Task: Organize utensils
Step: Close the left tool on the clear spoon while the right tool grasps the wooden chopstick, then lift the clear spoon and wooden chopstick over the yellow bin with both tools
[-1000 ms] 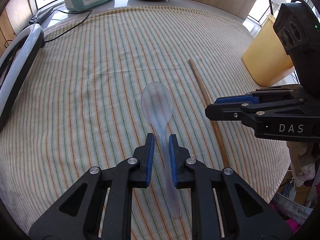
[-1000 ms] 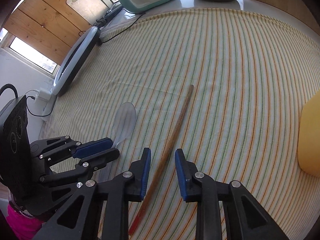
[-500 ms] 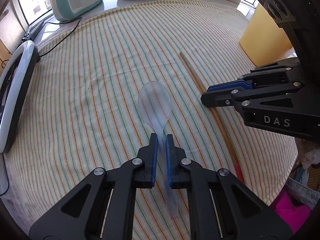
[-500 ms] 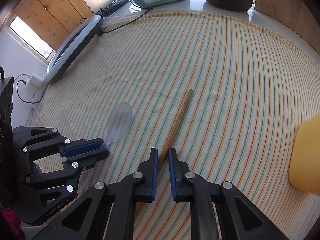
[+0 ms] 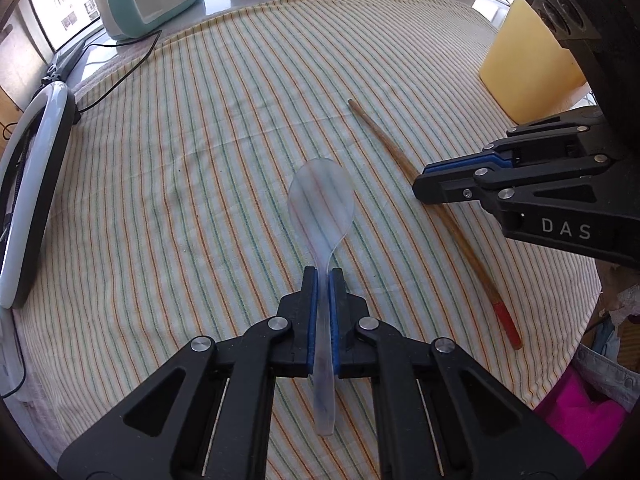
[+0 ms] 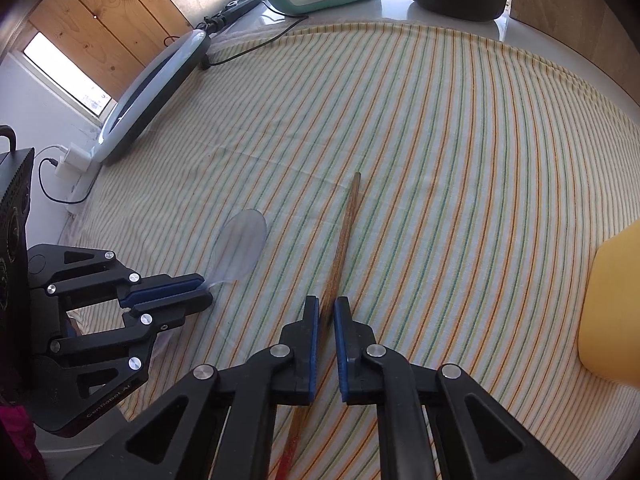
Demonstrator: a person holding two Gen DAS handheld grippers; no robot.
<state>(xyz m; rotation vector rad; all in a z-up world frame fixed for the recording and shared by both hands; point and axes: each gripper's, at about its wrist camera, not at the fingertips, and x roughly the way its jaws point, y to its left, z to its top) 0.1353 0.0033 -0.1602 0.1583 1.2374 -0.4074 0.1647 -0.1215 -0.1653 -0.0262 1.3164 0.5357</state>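
Left: my left gripper (image 5: pixel 323 280) pinches the clear spoon (image 5: pixel 322 204) by its handle, bowl lying on the striped cloth (image 5: pixel 200 160).
Right: my right gripper (image 6: pixel 326 308) clamps the wooden chopstick (image 6: pixel 346 224) mid-shaft.
Status: both gripped, neither stowed (yellow container (image 5: pixel 528 60) far right, likely destination).

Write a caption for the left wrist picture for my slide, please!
Left gripper shut on a clear plastic spoon, right gripper on a wooden chopstick, over a striped tablecloth.
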